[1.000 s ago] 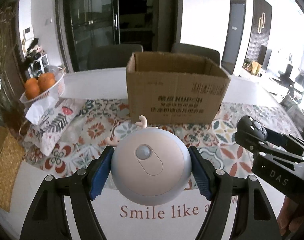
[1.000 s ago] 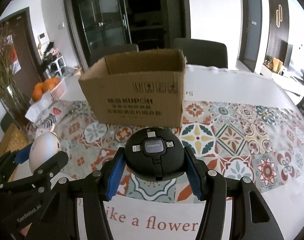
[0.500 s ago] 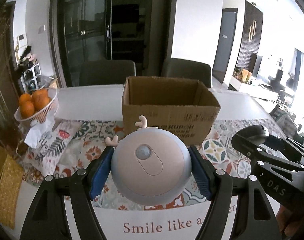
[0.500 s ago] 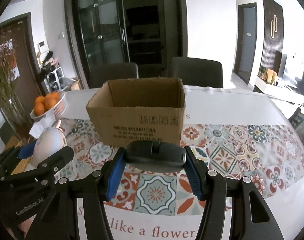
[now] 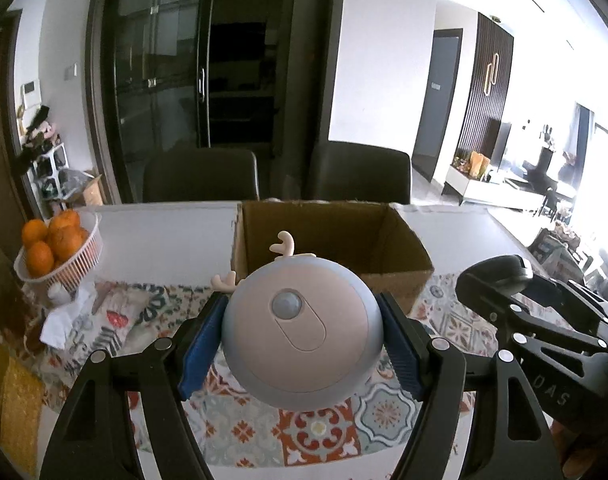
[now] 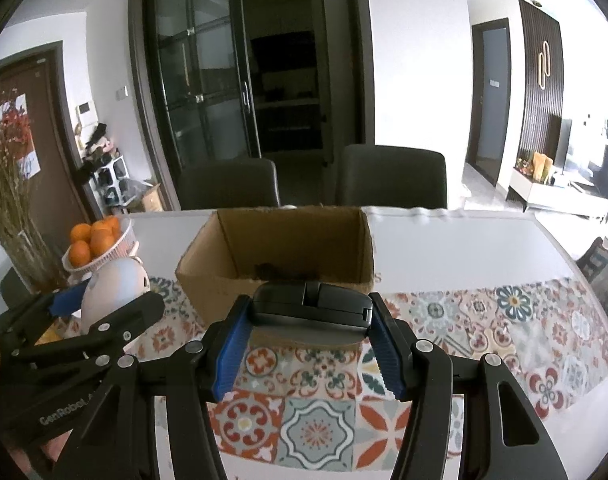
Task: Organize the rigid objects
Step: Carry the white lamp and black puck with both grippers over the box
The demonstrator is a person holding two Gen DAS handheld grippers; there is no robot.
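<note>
My left gripper (image 5: 302,338) is shut on a round pink-and-grey night light (image 5: 302,332) with small antlers, held above the patterned tablecloth. My right gripper (image 6: 309,340) is shut on a flat round black charger hub (image 6: 311,306), seen edge-on. An open cardboard box (image 6: 280,248) stands just beyond both grippers, its inside mostly bare with something small and dark on its floor. The same box (image 5: 327,240) sits behind the night light in the left wrist view. The right gripper (image 5: 499,280) shows at the right there; the left gripper (image 6: 84,304) shows at the left in the right wrist view.
A white basket of oranges (image 5: 60,256) stands at the table's left, with a patterned tissue pouch (image 5: 100,320) beside it. Dried branches in a vase (image 6: 8,208) stand far left. Two dark chairs (image 6: 391,176) sit behind the table. White tabletop (image 6: 463,248) stretches right of the box.
Both grippers have risen with their objects, so the box's open top and inside now show. The black hub has tipped from face-on to edge-on.
</note>
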